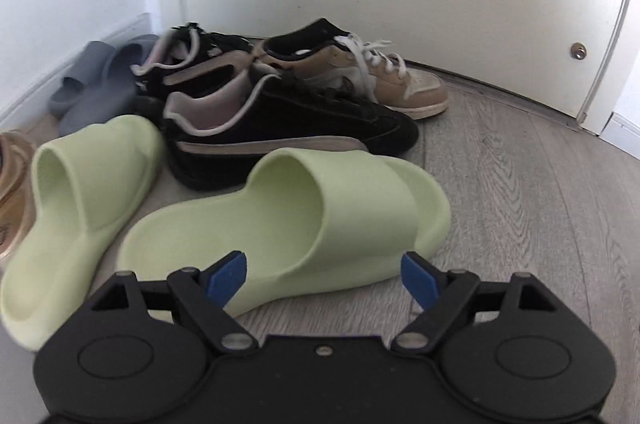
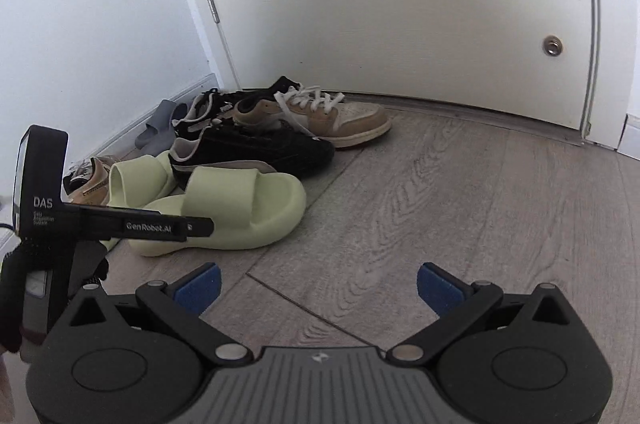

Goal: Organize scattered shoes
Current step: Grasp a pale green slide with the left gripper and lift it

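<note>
A pile of shoes lies on the wood floor by the door. Nearest is a pale green slide [image 1: 304, 212] [image 2: 236, 207], and my left gripper [image 1: 324, 274] stands open just above its heel with nothing held. A second green slide [image 1: 80, 199] [image 2: 138, 179] leans to its left. Behind them sit two black sneakers [image 1: 288, 127] [image 2: 260, 147], a tan sneaker with white laces [image 1: 384, 79] [image 2: 332, 115] and grey slides [image 1: 96, 83] [image 2: 158, 127]. My right gripper [image 2: 318, 286] is open over bare floor, to the right of the shoes.
A white door [image 2: 400, 23] with a round stopper [image 2: 552, 46] closes off the back. A white wall and baseboard [image 1: 72, 59] run along the left. Another tan shoe [image 2: 90, 179] lies at the far left. Open wood floor [image 2: 460, 203] stretches to the right.
</note>
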The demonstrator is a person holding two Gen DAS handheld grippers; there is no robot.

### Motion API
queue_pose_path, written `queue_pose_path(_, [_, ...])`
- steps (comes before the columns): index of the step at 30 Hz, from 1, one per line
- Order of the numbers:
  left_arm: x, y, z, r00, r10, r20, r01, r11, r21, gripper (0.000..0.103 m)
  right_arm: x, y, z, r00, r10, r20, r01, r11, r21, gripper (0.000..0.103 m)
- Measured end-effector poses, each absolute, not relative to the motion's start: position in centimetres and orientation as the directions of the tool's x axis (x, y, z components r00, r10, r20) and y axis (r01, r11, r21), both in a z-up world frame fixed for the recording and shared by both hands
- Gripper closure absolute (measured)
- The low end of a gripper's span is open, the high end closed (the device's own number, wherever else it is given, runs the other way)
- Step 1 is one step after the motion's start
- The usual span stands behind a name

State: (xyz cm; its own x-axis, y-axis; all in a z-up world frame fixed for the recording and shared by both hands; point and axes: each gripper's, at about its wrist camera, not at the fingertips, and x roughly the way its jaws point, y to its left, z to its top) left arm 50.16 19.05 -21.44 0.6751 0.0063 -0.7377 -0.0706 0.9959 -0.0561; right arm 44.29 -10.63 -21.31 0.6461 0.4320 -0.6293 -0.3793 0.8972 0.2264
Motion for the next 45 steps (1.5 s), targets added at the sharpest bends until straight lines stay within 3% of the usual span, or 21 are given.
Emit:
queue_pose_path(4, [52.3, 19.5, -22.0, 0.64, -0.068, -0.765, -0.077, 0.985, -0.152, 0.04, 45.4, -13.9, -21.5, 0.658, 0.378, -0.651, -0.321, 0.923, 0.212, 0.0])
queue_pose_path(7, [53.0, 19.0, -22.1, 0.623, -0.143, -0.769, -0.072, 0.968, -0.239, 0.059, 45.7, -15.5, -21.4, 0.681, 0.376, -0.628, -0.298, 0.926, 0.231, 0.0])
queue_pose_path(12, [52.3, 14.6, -22.3, 0.609, -0.146, -0.779, -0.017, 0.98, -0.197, 0.09, 46.7, -16.9, -22.5, 0.725, 0.358, -0.588, -0.223, 0.93, 0.292, 0.0])
queue_pose_path(14, [51.9, 12.5, -22.5, 0.592, -0.168, -0.788, -0.006, 0.977, -0.213, 0.094, 47.1, -17.3, -22.8, 0.723, 0.368, -0.585, -0.194, 0.92, 0.339, 0.0])
queue_pose_path(27, [54.8, -6.4, -22.5, 0.529, -0.357, -0.77, 0.25, 0.933, -0.261, 0.091, 44.5, -25.3, -22.2, 0.767, 0.216, -0.604, 0.006, 0.939, 0.343, 0.0])
queue_pose_path(29, [55.5, -8.7, -22.3, 0.512, -0.381, -0.77, 0.276, 0.922, -0.273, 0.081, 44.1, -26.3, -22.0, 0.779, 0.177, -0.602, 0.033, 0.947, 0.321, 0.0])
queue_pose_path(31, [55.3, -9.9, -22.0, 0.505, -0.407, -0.761, 0.308, 0.909, -0.281, 0.051, 43.9, -27.5, -21.8, 0.79, 0.135, -0.598, 0.066, 0.951, 0.302, 0.0])
queue_pose_path(32, [55.0, -10.2, -21.9, 0.505, -0.422, -0.753, 0.327, 0.901, -0.286, 0.043, 43.8, -28.1, -21.7, 0.794, 0.119, -0.596, 0.079, 0.952, 0.296, 0.0])
queue_pose_path(34, [53.9, -10.2, -21.5, 0.516, -0.448, -0.73, 0.352, 0.888, -0.296, 0.038, 43.7, -28.4, -21.6, 0.798, 0.116, -0.591, 0.084, 0.95, 0.3, 0.0])
queue_pose_path(41, [48.0, -1.5, -20.0, 0.596, -0.32, -0.737, 0.203, 0.947, -0.248, 0.038, 43.7, -28.4, -21.7, 0.8, 0.135, -0.584, 0.075, 0.944, 0.321, 0.0])
queue_pose_path(45, [45.8, 7.3, -19.7, 0.674, -0.055, -0.737, -0.031, 0.994, -0.103, 0.038, 44.1, -25.6, -22.2, 0.778, 0.2, -0.596, 0.016, 0.942, 0.336, 0.0])
